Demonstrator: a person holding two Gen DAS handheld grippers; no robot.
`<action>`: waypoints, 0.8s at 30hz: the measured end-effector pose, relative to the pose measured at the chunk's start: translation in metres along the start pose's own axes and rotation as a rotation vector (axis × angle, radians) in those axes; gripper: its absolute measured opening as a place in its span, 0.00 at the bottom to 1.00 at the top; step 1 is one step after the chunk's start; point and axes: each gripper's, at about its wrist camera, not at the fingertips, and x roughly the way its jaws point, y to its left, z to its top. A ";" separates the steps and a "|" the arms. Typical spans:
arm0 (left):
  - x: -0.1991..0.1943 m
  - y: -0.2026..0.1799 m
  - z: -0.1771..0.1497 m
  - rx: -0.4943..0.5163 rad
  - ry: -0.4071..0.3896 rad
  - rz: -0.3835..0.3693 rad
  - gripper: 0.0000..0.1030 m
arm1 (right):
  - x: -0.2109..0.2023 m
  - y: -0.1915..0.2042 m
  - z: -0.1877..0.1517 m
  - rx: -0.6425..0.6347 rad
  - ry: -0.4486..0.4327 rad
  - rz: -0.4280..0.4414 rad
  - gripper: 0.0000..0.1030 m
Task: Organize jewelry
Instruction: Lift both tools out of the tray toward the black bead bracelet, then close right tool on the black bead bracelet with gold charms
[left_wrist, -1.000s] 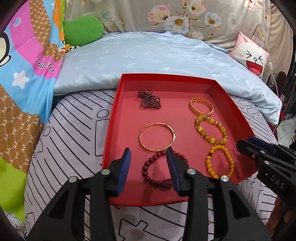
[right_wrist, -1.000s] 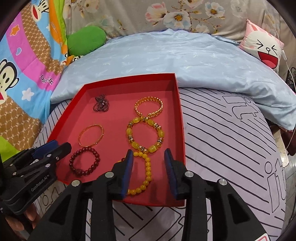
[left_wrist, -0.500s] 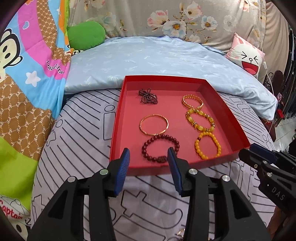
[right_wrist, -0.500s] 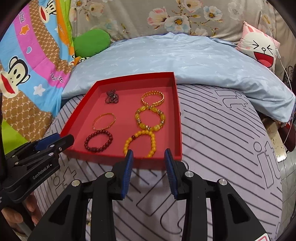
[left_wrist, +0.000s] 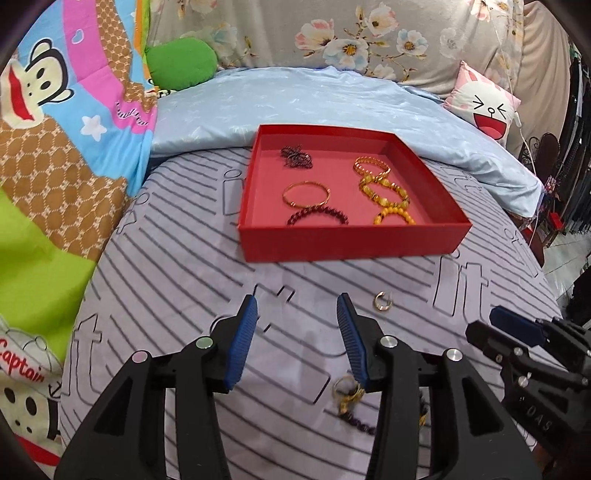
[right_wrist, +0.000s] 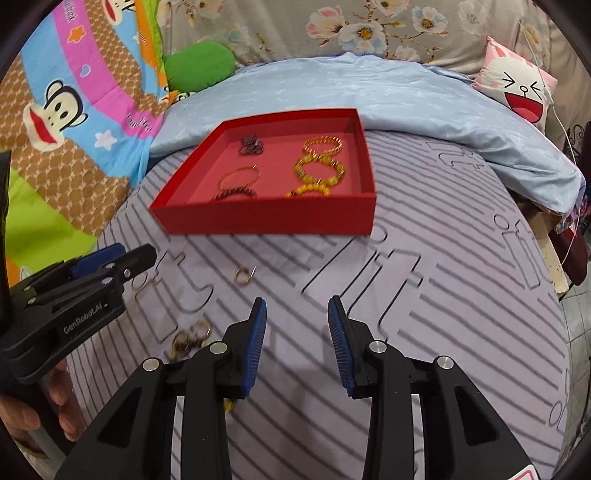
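On the bed, left wrist view: the left tool (left_wrist: 295, 334) hangs over the striped sheet (left_wrist: 177, 280) with its jaws spread wide and nothing between them. The red tray (left_wrist: 351, 242) lies well ahead, holding a dark bead cluster (left_wrist: 296, 156), a thin gold bangle (left_wrist: 306, 194), a dark red bead bracelet (left_wrist: 317, 216) and three yellow-toned bracelets in a row down its right side. A loose gold ring (left_wrist: 382, 301) lies on the sheet just right of the right-hand finger. A tangle of small rings and dark beads (left_wrist: 349, 400) lies beneath the tool, partly hidden by that finger. The right tool (left_wrist: 517, 332) enters at the right edge; its state cannot be told from this view.

Right wrist view: the right tool (right_wrist: 297, 339) is parted and empty, aimed at bare sheet. The gold ring (right_wrist: 243, 275) lies ahead and to the left, apart from the fingers. The small tangle (right_wrist: 190, 338) lies just left of the left-hand finger. The tray (right_wrist: 266, 218) is further ahead.

Handling, judged: all items are light. The ring is stiff, small and smooth, and likely to slip or sink into the soft sheet; grip it across its band. The tangle is limp; pinch it at a ring, expecting trailing beads to snag
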 end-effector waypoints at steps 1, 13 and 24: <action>-0.001 0.002 -0.004 -0.003 0.003 0.005 0.42 | -0.001 0.004 -0.006 -0.001 0.003 0.003 0.33; -0.012 0.007 -0.048 -0.006 0.044 0.054 0.42 | -0.013 0.022 -0.040 -0.015 0.010 0.040 0.33; -0.019 0.022 -0.061 -0.017 0.056 0.081 0.42 | -0.007 0.041 -0.040 -0.045 0.010 0.042 0.33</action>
